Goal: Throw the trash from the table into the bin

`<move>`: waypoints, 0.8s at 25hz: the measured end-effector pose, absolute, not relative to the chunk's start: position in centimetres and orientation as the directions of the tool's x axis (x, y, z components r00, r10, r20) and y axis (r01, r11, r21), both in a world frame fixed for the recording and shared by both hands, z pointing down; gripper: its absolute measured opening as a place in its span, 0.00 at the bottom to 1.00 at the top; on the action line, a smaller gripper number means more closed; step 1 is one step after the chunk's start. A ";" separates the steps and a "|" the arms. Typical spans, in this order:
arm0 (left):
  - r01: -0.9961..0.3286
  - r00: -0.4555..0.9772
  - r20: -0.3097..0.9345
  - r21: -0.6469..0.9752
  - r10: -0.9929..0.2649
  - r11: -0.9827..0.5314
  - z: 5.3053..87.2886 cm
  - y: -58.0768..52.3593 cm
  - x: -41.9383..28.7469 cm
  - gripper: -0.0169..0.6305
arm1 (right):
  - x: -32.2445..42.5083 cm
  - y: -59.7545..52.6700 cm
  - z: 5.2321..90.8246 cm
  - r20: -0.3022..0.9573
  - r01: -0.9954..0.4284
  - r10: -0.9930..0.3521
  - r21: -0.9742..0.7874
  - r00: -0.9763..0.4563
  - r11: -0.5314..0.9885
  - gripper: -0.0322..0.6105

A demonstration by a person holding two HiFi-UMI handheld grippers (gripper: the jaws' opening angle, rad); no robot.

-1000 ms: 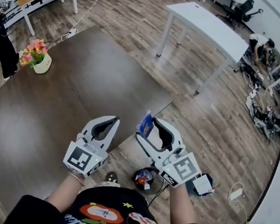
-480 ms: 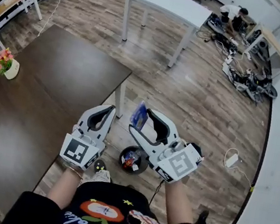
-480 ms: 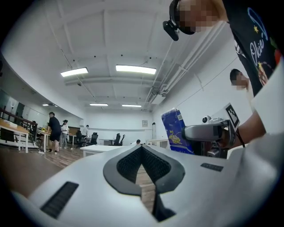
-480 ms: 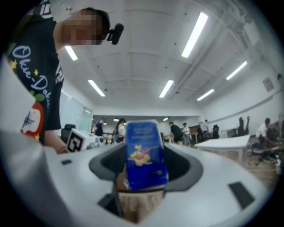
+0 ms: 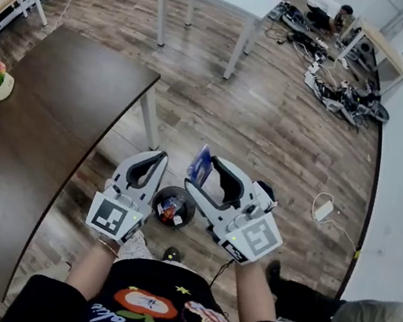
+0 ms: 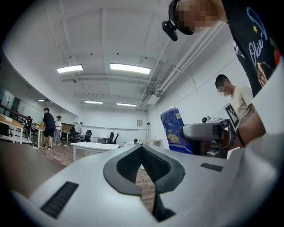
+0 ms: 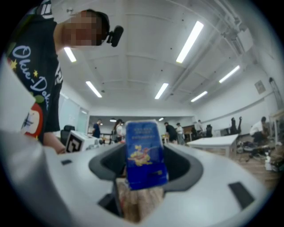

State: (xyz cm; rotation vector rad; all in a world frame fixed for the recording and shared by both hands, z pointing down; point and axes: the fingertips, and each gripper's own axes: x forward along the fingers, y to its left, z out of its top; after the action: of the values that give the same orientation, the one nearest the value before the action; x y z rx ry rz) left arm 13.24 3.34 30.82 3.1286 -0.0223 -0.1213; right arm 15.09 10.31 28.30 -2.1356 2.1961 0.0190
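I have the blue packet [image 5: 200, 162] pinched in the right gripper [image 5: 202, 178], whose jaws stand fairly wide but are closed on it. In the right gripper view the packet [image 7: 145, 150] stands upright between the jaws, gripped by its lower part, with most of it sticking up past the tips.

I judge it light, thin and crinkly, probably slick foil. It has no stiffness to lean on, so a hold low on the edge lets the top flop. A grip nearer the middle would be steadier. It should fall slowly and may drift when let go.

The left gripper [image 5: 160, 157] has its 2 jaws brought together at the tips, with nothing between them.

The bin [image 5: 174, 207] sits on the floor between the 2 grippers, just off the table [image 5: 36, 135] corner. The packet hangs beside it, not yet over its mouth.
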 end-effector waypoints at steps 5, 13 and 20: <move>-0.022 0.997 -0.073 0.031 -0.024 -0.999 32.4 7.5 12.1 0.04 | 14.3 14.0 30.4 -0.040 -0.997 -0.998 -0.068 -0.042 0.045 0.47; -0.030 0.999 -0.021 0.027 -0.030 -0.999 34.7 8.6 10.5 0.04 | 13.0 15.8 33.9 -0.014 -0.989 -1.000 -0.150 -0.009 0.011 0.47; -0.098 0.995 0.025 0.083 -0.096 -0.992 38.3 6.4 9.4 0.04 | 12.6 15.1 38.5 0.043 -0.984 -0.998 -0.169 0.053 -0.059 0.47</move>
State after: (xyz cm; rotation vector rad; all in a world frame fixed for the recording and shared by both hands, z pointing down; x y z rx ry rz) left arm 9.44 6.45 38.33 3.0534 -0.1486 0.0324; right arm 12.60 15.13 38.48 -2.2093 2.0877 -0.2264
